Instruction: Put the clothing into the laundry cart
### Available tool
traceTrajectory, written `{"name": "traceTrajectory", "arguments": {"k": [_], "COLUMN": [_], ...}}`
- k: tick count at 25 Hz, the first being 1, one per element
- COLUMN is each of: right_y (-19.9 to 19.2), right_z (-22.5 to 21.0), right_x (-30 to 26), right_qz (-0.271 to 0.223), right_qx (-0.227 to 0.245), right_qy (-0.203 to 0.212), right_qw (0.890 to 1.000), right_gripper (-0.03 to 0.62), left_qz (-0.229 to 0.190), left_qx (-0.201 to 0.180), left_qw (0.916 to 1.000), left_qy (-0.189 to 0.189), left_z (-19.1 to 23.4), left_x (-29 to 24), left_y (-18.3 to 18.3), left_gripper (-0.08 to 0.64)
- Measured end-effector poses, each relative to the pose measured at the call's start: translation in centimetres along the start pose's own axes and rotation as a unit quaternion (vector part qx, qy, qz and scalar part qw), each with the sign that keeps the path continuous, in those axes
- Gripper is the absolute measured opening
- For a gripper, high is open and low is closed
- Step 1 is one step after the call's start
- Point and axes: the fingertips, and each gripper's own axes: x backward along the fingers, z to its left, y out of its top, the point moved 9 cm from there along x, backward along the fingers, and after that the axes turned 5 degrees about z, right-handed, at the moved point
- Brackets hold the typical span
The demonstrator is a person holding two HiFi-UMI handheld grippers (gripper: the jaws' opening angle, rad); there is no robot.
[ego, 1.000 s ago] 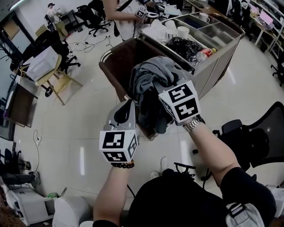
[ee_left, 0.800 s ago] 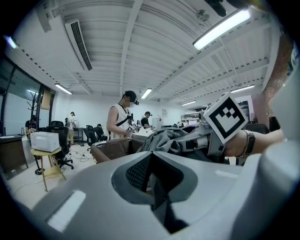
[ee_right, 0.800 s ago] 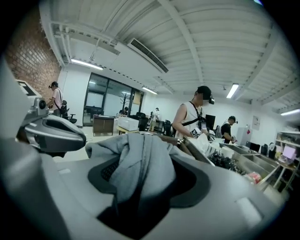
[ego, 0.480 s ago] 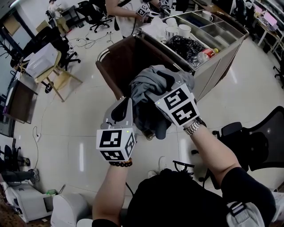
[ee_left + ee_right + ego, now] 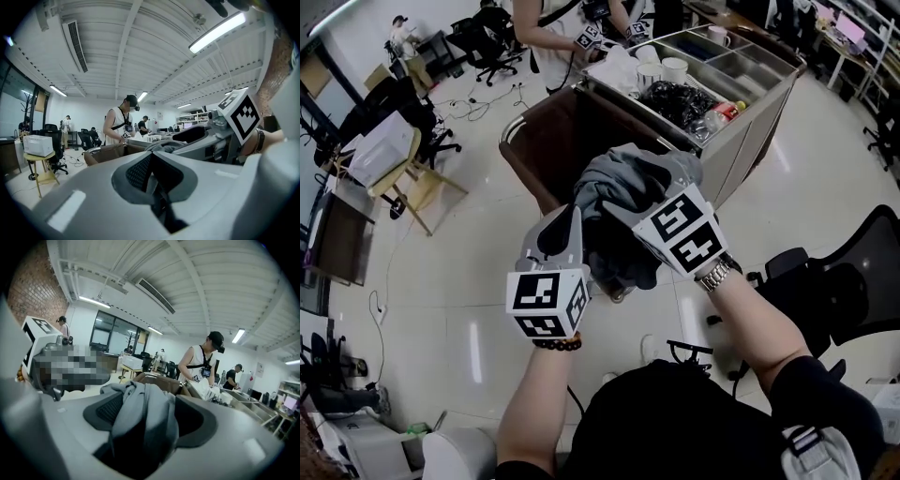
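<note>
A bundle of grey and dark clothing (image 5: 623, 202) hangs over the near rim of the brown laundry cart (image 5: 546, 141). My right gripper (image 5: 661, 173) reaches into the bundle from the right. Its jaws are opening, and the grey cloth (image 5: 140, 413) lies loosely between them, with a gap beside one pad. My left gripper (image 5: 572, 217) sits just left of the bundle, jaws together with nothing between them (image 5: 150, 157). The cart's rim (image 5: 105, 151) shows beyond the left jaws, and its brown rim (image 5: 157, 379) shows past the cloth in the right gripper view.
A steel trolley (image 5: 759, 94) with cups and dark items stands right behind the cart. A person (image 5: 553, 37) works at its far side. A black office chair (image 5: 844, 281) is at my right. A wooden chair with a white box (image 5: 394, 150) stands at the left.
The right gripper has turned a little and its hold on the bundle looks looser. The bundle and the left gripper stay over the cart's near rim.
</note>
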Motion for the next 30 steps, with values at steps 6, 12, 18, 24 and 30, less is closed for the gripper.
{"name": "traceTrajectory", "arguments": {"k": [6,12,18,24,30], "right_y": [1.5,3.4,4.9,5.2,4.5], "right_z": [4.5,9.0,13.6,17.0,19.3], "right_x": [4.0,9.3,13.2,15.3,16.2], "right_qz": [-0.02,-0.058,-0.069,-0.075,-0.074], "right_qx": [-0.028,-0.041,-0.05,-0.064,-0.076], "right_qy": [-0.034,-0.1,-0.134,-0.146,-0.156], "right_qw": [0.999,0.992,0.987,0.984,0.982], "right_gripper": [0.324,0.124,0.018,0.0,0.0], "left_qz": [-0.008,-0.012,-0.014,-0.018,-0.024], "left_qx": [-0.006,-0.008,-0.013,-0.023,-0.032], "left_qw": [0.9993,0.9973,0.9946,0.9912,0.9884], "left_qy": [-0.035,-0.072,-0.102,-0.129,-0.147], "left_z": [-0.5,-1.7,-3.5,-5.2,-6.2], "left_x": [4.5,9.1,13.5,16.4,18.9], "left_y": [2.4,3.9,5.5,6.0,6.1], "left_gripper": [0.003,0.003,0.003,0.003,0.003]}}
